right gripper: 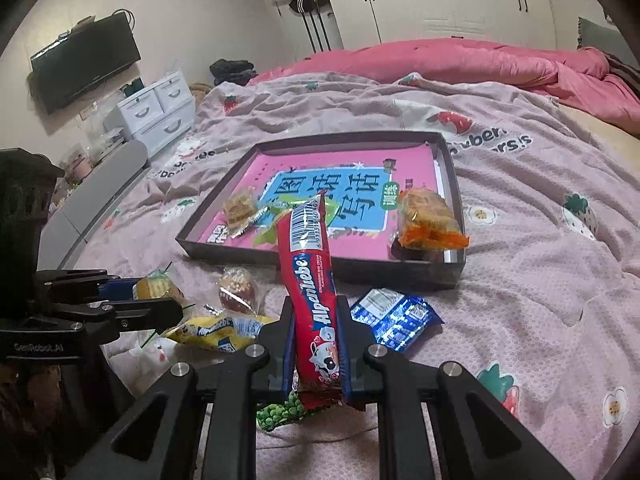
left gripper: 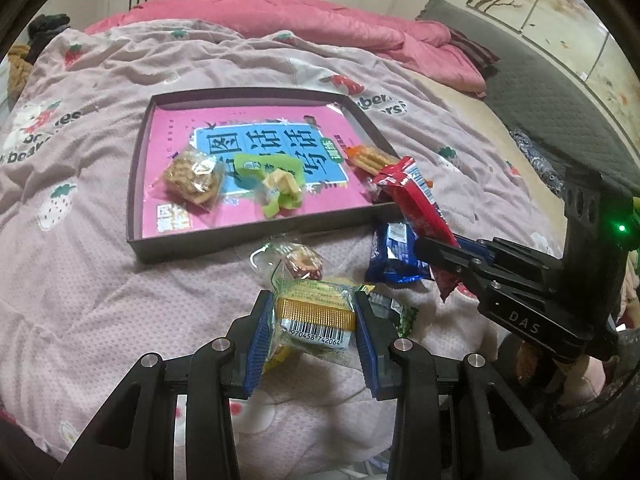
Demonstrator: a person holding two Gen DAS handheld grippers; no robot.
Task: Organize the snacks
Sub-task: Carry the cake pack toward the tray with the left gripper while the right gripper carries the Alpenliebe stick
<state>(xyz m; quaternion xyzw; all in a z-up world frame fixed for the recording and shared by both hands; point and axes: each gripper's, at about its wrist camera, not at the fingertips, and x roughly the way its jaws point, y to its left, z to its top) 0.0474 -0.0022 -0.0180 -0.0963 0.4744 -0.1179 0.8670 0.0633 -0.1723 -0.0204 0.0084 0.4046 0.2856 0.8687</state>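
Observation:
My left gripper (left gripper: 313, 298) is shut on a yellow-green wrapped cake (left gripper: 316, 318) with a barcode, held just above the bedspread. In the right wrist view that gripper (right gripper: 158, 298) shows at the left with the cake (right gripper: 156, 286). My right gripper (right gripper: 316, 304) is shut on a red Alpenliebe candy stick (right gripper: 310, 264), which tilts up toward the near edge of the dark tray (right gripper: 320, 268). The left wrist view shows the candy stick (left gripper: 416, 204) over the tray's (left gripper: 248, 236) near right corner. A cracker pack (left gripper: 192, 178), a green-wrapped snack (left gripper: 276, 184) and an orange pack (left gripper: 370, 158) lie in the tray.
Loose on the pink bedspread before the tray lie a blue pack (right gripper: 396, 318), a clear-wrapped red snack (right gripper: 238, 290), a yellow Alpenliebe pack (right gripper: 216, 332) and a green pea pack (right gripper: 280, 412). A pink quilt (right gripper: 440, 60) is heaped behind the tray.

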